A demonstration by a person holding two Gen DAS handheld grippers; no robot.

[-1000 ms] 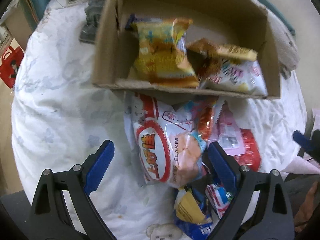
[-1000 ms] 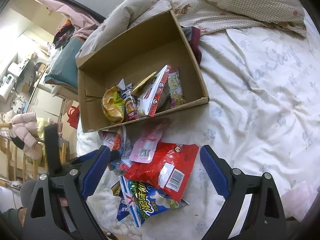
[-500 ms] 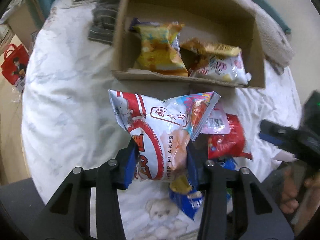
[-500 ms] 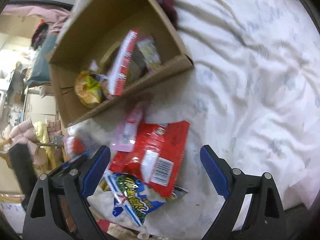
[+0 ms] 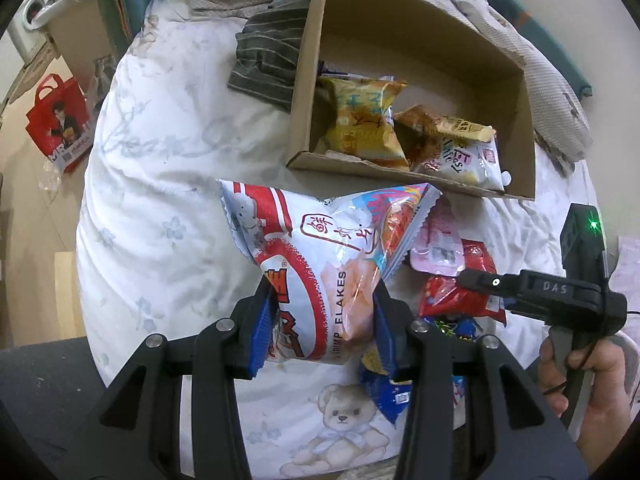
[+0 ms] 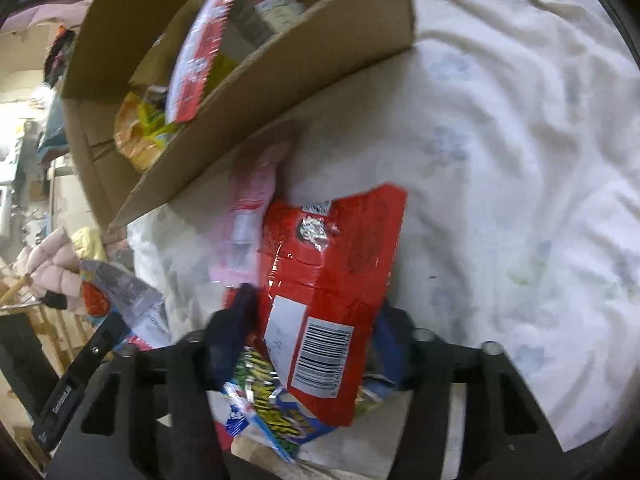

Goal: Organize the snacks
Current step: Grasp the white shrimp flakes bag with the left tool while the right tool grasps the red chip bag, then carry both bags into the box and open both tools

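My left gripper (image 5: 322,320) is shut on a white and red shrimp flakes bag (image 5: 320,256) and holds it above the bed, in front of the cardboard box (image 5: 416,40). The box holds a yellow snack bag (image 5: 364,120) and a white packet (image 5: 468,156). My right gripper (image 6: 316,332) is shut on a red snack bag (image 6: 332,280) with a barcode; it also shows in the left wrist view (image 5: 460,296). A pink packet (image 6: 252,208) and a blue and green bag (image 6: 276,420) lie beside and under it.
The box sits on a white quilt (image 5: 168,200) with a bear print. A striped cloth (image 5: 268,64) lies left of the box. A red shopping bag (image 5: 60,120) is on the floor at left. The bed edge is close in front.
My left gripper has shut on the shrimp flakes bag and lifted it back from the box. My right gripper has dropped to the red bag and shut on it.
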